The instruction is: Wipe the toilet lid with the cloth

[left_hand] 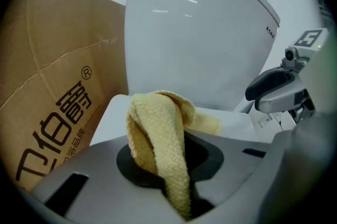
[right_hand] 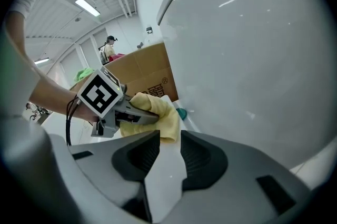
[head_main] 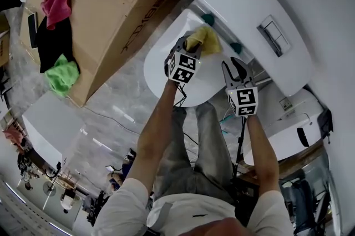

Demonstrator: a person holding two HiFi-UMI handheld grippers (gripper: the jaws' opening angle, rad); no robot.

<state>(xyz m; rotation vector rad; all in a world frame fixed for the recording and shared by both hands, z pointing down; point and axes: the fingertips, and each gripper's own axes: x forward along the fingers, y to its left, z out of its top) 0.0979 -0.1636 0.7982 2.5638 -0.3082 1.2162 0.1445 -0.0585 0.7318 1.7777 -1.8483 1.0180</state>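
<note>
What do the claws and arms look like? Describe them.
The left claw and right claw are grey with dark pads; each bears a white cube with black square markers and trails a black cable. The sleeves are short and white.

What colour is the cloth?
Yellow; the cloth shows best in the left gripper view.

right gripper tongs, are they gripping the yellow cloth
No, the right gripper has its tongs apart with nothing between them; the yellow cloth sits in the left gripper.
</note>
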